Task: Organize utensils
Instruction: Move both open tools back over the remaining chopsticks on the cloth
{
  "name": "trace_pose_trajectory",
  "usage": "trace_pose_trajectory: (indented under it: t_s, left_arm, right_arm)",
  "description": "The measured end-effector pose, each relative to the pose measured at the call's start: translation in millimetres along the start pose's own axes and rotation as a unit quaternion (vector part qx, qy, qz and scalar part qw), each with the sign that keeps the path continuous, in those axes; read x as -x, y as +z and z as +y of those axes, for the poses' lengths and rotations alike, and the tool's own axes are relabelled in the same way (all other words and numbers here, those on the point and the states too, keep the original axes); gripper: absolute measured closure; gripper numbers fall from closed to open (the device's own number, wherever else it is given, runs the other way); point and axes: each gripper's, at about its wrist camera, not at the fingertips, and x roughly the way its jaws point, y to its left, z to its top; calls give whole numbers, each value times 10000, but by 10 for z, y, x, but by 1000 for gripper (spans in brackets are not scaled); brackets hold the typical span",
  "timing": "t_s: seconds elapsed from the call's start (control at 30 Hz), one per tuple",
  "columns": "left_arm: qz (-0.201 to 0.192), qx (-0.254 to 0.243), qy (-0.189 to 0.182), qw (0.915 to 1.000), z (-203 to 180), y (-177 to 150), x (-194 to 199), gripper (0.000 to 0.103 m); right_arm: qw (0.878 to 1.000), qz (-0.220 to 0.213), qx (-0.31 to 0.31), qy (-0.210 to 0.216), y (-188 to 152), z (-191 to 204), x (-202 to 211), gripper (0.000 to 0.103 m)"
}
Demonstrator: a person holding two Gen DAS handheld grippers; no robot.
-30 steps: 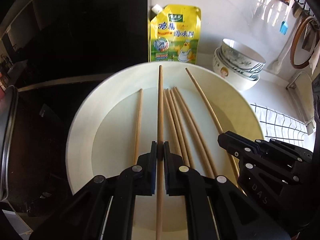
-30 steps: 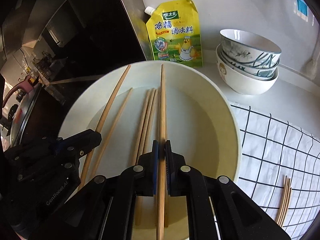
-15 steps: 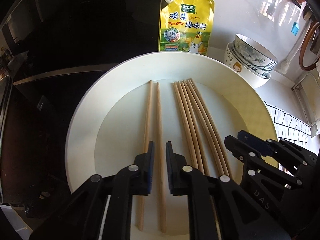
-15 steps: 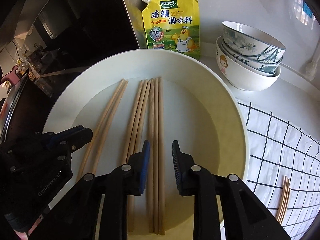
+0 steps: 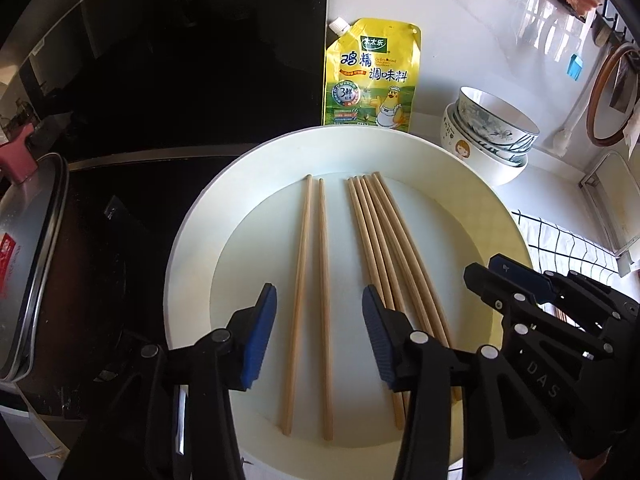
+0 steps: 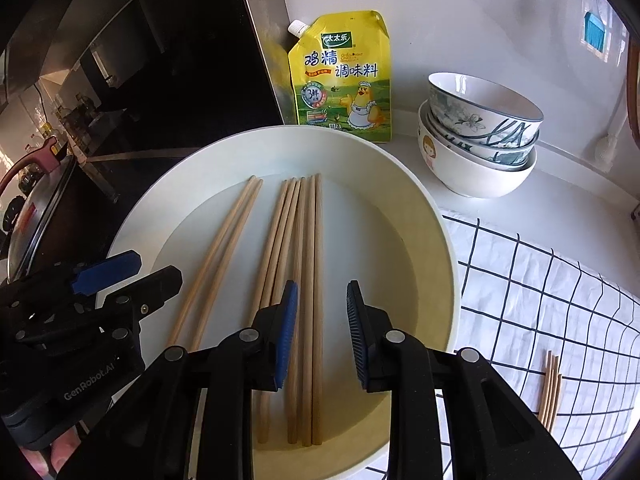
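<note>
Both chopsticks held a second ago now lie flat in the white basin [image 5: 192, 264]; left gripper [image 5: 318, 336] and right gripper [image 6: 322, 332] have just been opening, released, so more chopsticks [image 6: 550, 390] likely follow.

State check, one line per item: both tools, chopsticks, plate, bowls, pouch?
Left tool: open, jaws just widened, nothing gripped.
Right tool: open, nothing gripped.
Pair of chopsticks: flat in the plate, side by side.
Bundle of chopsticks: flat in the plate, bunched together.
Plate: upright on the counter.
Bowls: stacked.
Pouch: standing, capped.
</note>
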Motion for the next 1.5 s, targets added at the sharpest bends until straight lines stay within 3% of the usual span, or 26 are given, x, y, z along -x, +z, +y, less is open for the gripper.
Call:
trace_pose_trajectory:
  t_s: [0.33,0.63,1.03,1.5]
  left_arm:
    - [-182,32,71,9998,-161,-160,292,57]
    - [-279,-7,-80,9996,-520,-376,546,57]
    - [-240,-205,-541,9980,-1232,-678,661,57]
    - [6,-512,-747,9959,-1982,-1016,528,56]
  right_arm:
    - [9998,-148,-78,68,-190,-156,318,77]
    - [9994,-298,-157,73,-506,-500,739,74]
    - [9984,-237,-348,-367,-1055,-1187,1150,71]
    - [9945,-16,-701,-774,-1594,-1974,1191,69]
